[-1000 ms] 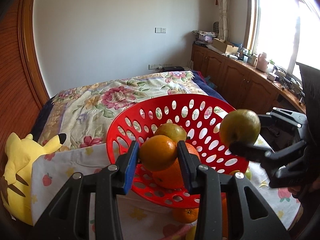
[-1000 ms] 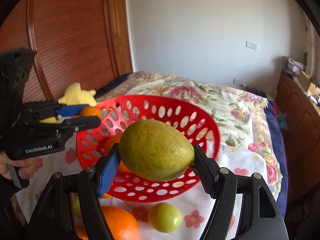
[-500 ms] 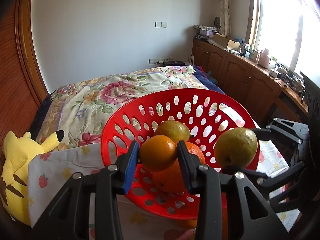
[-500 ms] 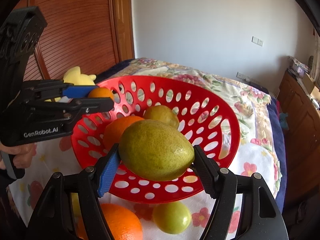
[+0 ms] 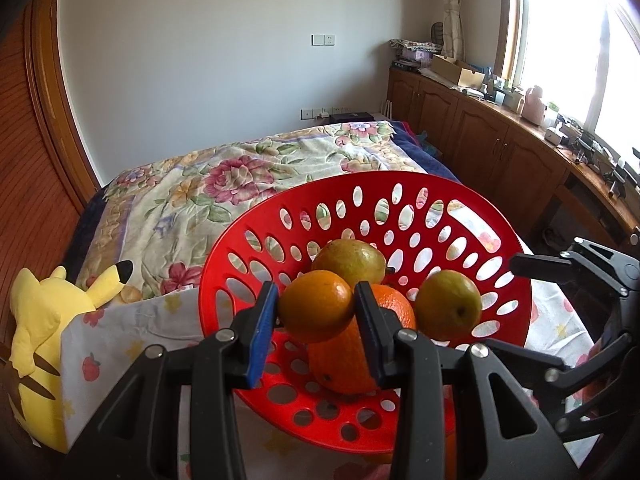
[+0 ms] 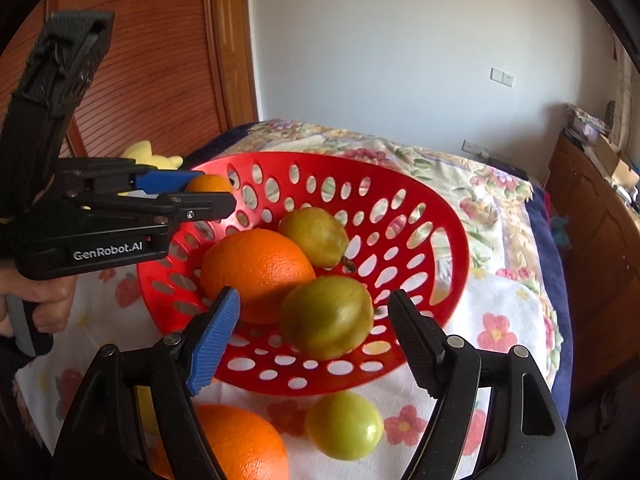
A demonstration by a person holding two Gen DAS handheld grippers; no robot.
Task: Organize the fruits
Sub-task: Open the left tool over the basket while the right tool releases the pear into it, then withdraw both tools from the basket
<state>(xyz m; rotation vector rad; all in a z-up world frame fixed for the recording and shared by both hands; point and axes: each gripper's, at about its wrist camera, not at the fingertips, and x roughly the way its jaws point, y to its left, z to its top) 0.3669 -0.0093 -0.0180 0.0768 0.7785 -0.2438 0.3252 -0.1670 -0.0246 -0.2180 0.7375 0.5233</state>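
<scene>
Fruits lie in and around a red basket (image 6: 448,240) set on a flowered cloth (image 6: 496,320) on the bed: inside it, a large orange (image 6: 256,264), a greenish pear (image 6: 314,234) at the far side and a second pear (image 6: 326,318) at the near right. The right claw (image 6: 314,340) has just been opening – its pads stand clear on either side of that near pear, which rests in the basket. The left claw (image 5: 316,334) is clamped on a small orange (image 5: 316,306), held above the basket's near-left rim. On the cloth, just nearer than the basket, lie another orange (image 6: 240,444) and a green fruit (image 6: 344,424). A yellow plush toy (image 5: 40,320) sits at the left.
</scene>
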